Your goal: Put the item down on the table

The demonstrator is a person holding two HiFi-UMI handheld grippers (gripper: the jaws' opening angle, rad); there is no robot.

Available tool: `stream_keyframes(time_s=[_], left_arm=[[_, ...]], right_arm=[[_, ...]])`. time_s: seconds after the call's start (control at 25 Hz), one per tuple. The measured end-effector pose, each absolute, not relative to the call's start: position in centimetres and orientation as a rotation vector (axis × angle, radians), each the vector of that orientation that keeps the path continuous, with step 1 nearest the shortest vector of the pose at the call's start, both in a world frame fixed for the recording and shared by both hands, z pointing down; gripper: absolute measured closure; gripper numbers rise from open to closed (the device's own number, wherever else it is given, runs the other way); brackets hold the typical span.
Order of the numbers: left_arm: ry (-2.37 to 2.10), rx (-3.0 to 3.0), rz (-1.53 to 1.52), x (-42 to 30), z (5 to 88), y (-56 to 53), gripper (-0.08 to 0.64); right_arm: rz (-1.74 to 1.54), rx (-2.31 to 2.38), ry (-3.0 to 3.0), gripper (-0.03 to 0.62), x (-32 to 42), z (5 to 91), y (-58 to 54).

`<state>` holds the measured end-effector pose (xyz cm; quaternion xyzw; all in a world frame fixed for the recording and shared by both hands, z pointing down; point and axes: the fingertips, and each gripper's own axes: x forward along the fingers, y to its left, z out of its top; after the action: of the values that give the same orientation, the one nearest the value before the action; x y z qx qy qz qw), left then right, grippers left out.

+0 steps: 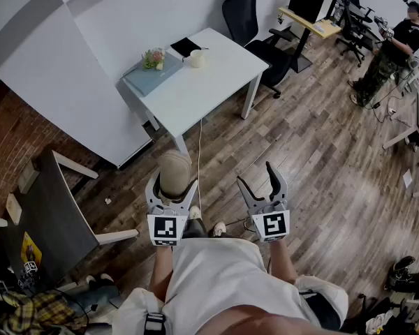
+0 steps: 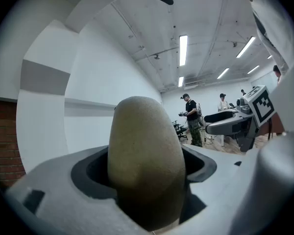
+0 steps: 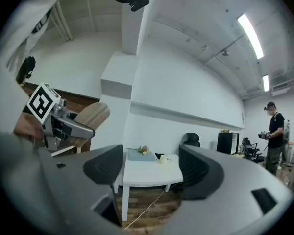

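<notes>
Though the white table (image 1: 216, 75) stands well apart at upper centre, the tan oval item (image 1: 174, 165) sits upright mid-frame, clamped in left gripper (image 1: 173, 185); right gripper (image 1: 257, 176) beside it: jaws wide apart, empty.

The item (image 1: 174, 172) sits in the left tool (image 1: 173, 188), right tool (image 1: 257, 178) beside it, table (image 1: 202, 89) ahead.

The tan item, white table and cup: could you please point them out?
tan item (image 2: 144, 165), left gripper view, its rounded front.
white table (image 1: 209, 82), head view, bare top.
cup (image 1: 196, 58), head view, its side.
</notes>
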<state>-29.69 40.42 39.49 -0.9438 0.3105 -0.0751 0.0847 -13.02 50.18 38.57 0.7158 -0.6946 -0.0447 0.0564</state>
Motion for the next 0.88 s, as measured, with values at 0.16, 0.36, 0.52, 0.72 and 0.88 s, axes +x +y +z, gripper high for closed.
stream_keyframes(time_s=[0.16,0.36,0.52,0.72,0.88], left_arm=[[0.937,-2.813,-0.220,-29.9,39.3,41.3,0.163],[0.958,-2.826,-0.222,-30.1,39.2,40.7,0.163],[0.935,-2.802,-0.207,-29.8,39.2,39.1,0.163],[0.898,-2.820,-0.179,-29.1,39.2,36.3,0.163],[0.864,-2.827,-0.171,-28.4,39.1,33.8,0.163]], right_arm=[[-0.086,2.145,-2.173,0.233,-13.5,39.1,50.5],[-0.120,2.126,-2.176,0.227,-13.8,39.3,49.3],[-0.099,2.115,-2.165,0.227,-14.0,39.0,47.7],[-0.113,2.131,-2.123,0.227,-13.6,39.0,45.0],[-0.115,2.152,-2.083,0.227,-12.9,39.0,42.7]])
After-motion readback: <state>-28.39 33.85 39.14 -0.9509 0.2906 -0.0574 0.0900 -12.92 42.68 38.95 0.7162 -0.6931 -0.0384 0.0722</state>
